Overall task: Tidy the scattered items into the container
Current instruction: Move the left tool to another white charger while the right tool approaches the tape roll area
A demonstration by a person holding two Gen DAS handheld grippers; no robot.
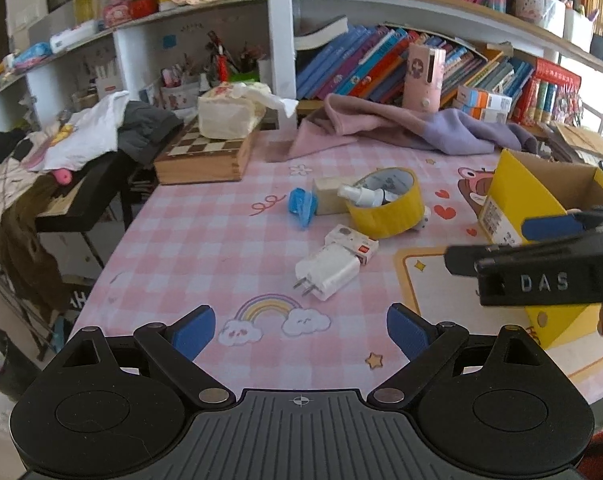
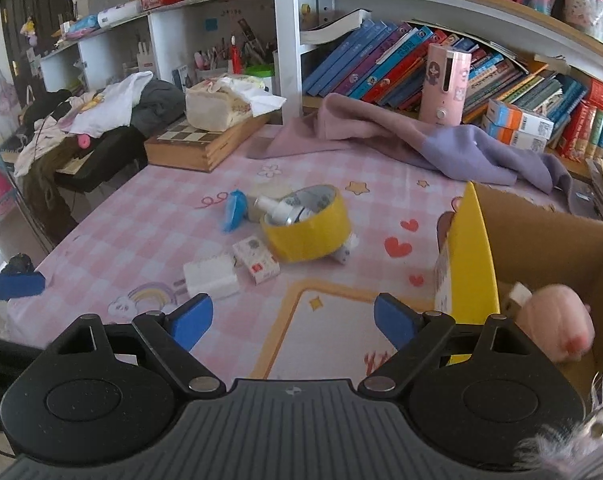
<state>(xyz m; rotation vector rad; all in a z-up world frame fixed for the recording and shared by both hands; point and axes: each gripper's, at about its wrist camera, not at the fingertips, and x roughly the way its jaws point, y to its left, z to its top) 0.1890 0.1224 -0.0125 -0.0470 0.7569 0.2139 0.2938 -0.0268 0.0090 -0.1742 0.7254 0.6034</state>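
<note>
Fingers of the left gripper [image 1: 300, 330] and right gripper [image 2: 292, 322] are hanging released, empty; white plastic charger plug [image 1: 328, 271] is lying mid-desk beyond them, yellow cardboard box [image 2: 467, 264] standing near the right edge.

Setting: a home study or child's room. Indicators: a desk covered by a pink checked tablecloth [image 1: 205, 236] printed with rainbows, hearts and stars; white shelving [image 2: 287, 36] packed with children's books [image 2: 385, 64], pen holders and soft toys; a wooden chess box [image 1: 205, 156] near the desk's far edge; clothes [image 1: 81, 136] heaped on a side table beside the desk
</note>
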